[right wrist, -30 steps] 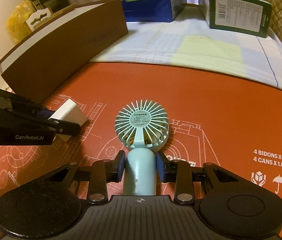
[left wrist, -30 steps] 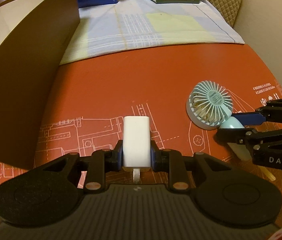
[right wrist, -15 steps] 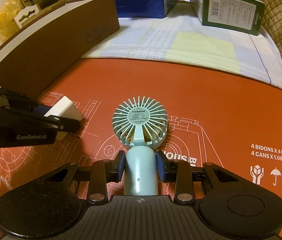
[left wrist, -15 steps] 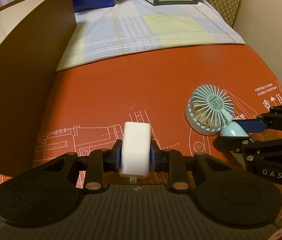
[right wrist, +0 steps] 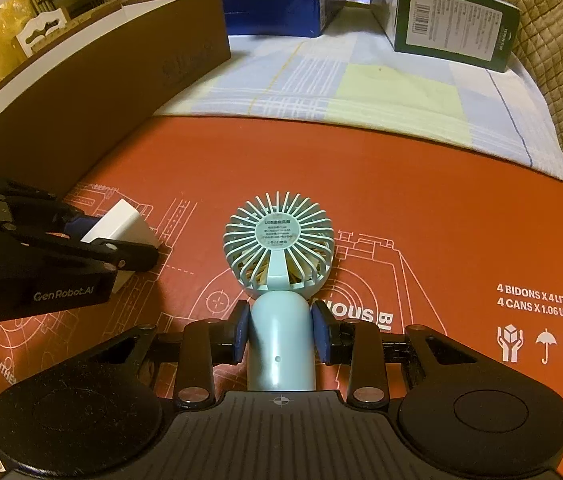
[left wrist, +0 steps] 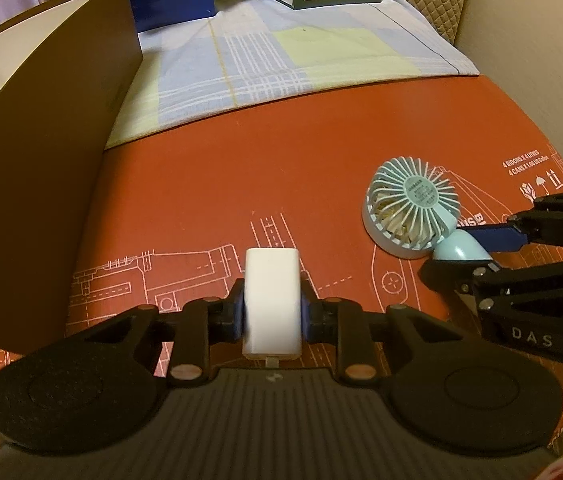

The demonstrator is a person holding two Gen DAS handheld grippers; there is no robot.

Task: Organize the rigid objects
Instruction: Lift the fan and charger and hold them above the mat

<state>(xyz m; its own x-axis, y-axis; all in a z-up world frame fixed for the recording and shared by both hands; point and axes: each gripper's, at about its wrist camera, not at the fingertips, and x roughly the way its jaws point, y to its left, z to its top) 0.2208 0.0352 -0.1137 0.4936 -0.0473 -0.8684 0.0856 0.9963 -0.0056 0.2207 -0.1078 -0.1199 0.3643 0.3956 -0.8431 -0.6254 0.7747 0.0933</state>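
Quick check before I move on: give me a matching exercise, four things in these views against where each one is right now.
1 white charger block
2 handheld fan
3 brown box
4 green carton

a in right gripper
b far end, on checked cloth
c in left gripper
d left edge of red sheet

Pairs: 1-c, 2-a, 3-d, 4-b

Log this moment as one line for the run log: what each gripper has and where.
left gripper: shut on white charger | right gripper: shut on blue fan handle | both low over orange mat | brown box left
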